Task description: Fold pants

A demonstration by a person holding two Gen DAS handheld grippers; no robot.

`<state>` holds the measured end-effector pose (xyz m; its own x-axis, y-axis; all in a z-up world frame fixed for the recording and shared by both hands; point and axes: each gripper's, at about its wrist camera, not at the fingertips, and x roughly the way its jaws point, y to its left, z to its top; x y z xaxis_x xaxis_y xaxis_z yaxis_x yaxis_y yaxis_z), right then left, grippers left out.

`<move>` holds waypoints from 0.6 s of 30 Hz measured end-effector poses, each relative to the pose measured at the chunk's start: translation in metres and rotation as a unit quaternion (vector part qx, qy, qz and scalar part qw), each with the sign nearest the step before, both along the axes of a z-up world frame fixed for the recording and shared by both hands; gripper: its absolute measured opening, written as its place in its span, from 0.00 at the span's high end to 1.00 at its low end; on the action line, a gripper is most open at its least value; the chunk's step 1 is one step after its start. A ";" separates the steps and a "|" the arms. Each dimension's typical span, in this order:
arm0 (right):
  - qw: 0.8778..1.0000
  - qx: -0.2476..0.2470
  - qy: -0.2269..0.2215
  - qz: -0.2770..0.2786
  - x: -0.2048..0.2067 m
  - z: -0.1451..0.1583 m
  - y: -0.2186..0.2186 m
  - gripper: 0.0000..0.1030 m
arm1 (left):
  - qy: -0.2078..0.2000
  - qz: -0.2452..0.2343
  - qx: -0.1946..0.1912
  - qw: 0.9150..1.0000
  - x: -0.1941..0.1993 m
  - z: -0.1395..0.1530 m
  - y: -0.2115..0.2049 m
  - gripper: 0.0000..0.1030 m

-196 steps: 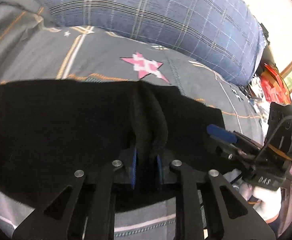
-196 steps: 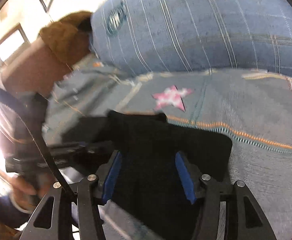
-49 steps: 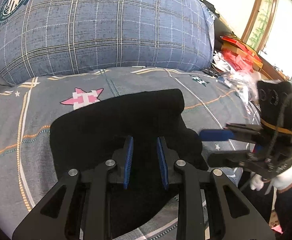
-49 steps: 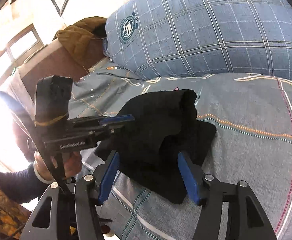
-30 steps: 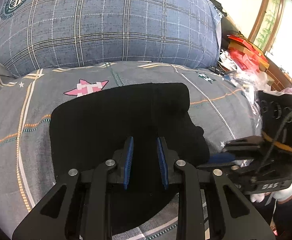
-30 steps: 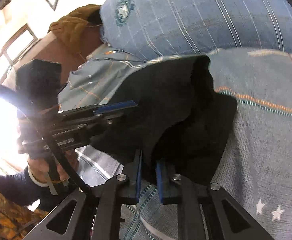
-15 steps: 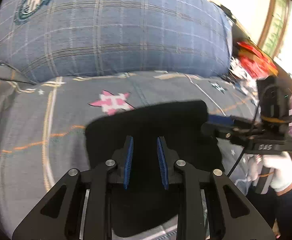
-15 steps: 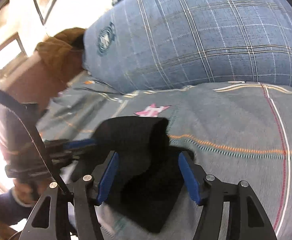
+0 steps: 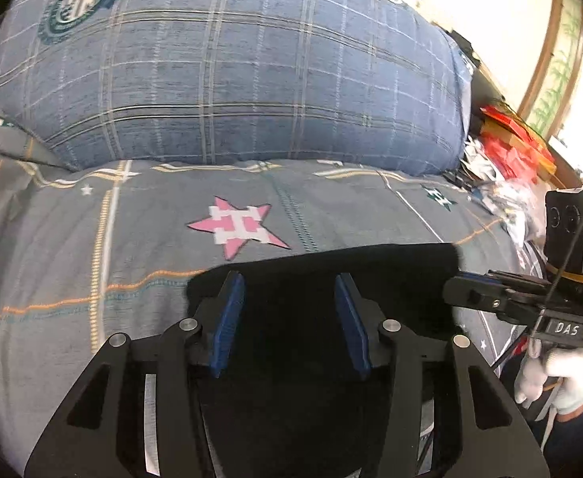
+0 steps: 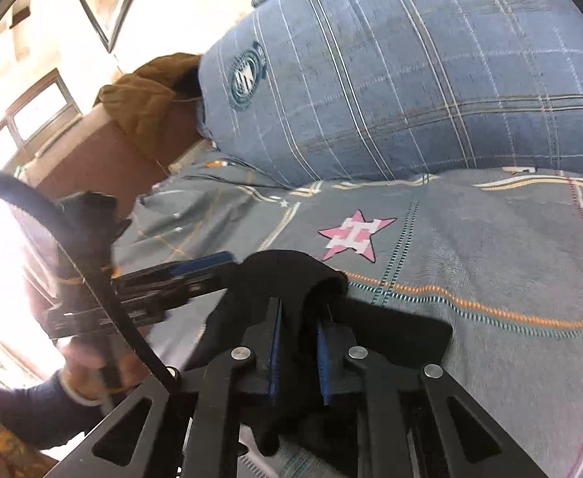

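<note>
Pants [image 9: 323, 318], black and folded into a compact bundle, lie on a grey patterned bed cover [image 9: 72, 247] near the front edge of the bed, just short of a pink star patch [image 9: 239, 229] and in front of a large blue plaid pillow [image 9: 231, 79]. Seen from the left wrist, the left tool [image 9: 289, 322] hovers over the bundle with its blue-padded fingers [image 9: 227, 318] spread wide and nothing between them; the near part of the cloth is hidden behind the tool's black frame, so its front edge cannot be made out. The right tool [image 10: 297, 348] has its pads drawn narrow on a raised ridge of the black fabric, gripping it; the same tool appears at the right of the left wrist view [image 9: 502, 294], its tip against the bundle's right end, held by a white-gloved right hand [image 9: 558, 374] cut off by the picture's edge. From the right wrist, the left tool [image 10: 171, 279] reaches in from the left, partly lost in window glare, and the left hand [image 10: 96, 366] holding it is blurred. Black on black, the folds and layers of the pants are hard to tell apart. A brown garment [image 10: 148, 91] lies draped behind the pillow; red packets [image 9: 514, 147] clutter the far right, out of focus.
</note>
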<state>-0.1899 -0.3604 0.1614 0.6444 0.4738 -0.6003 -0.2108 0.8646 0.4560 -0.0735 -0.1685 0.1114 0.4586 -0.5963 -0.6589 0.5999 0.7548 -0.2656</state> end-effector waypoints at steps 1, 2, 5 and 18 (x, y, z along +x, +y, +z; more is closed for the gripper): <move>1.000 -0.002 0.001 -0.008 -0.004 0.000 -0.002 0.86 | 0.001 -0.003 0.005 1.000 0.000 -0.003 -0.006 0.54; 1.000 -0.011 0.008 -0.019 -0.007 -0.004 -0.005 0.86 | 0.000 -0.006 0.009 1.000 -0.001 -0.007 -0.014 0.54; 0.995 -0.056 0.063 -0.060 0.000 -0.034 -0.015 0.86 | 0.006 -0.026 0.023 0.999 -0.002 -0.019 -0.036 0.54; 0.993 -0.053 -0.012 -0.102 -0.018 0.001 -0.015 0.51 | 0.046 -0.031 0.004 0.998 0.005 -0.022 -0.040 0.53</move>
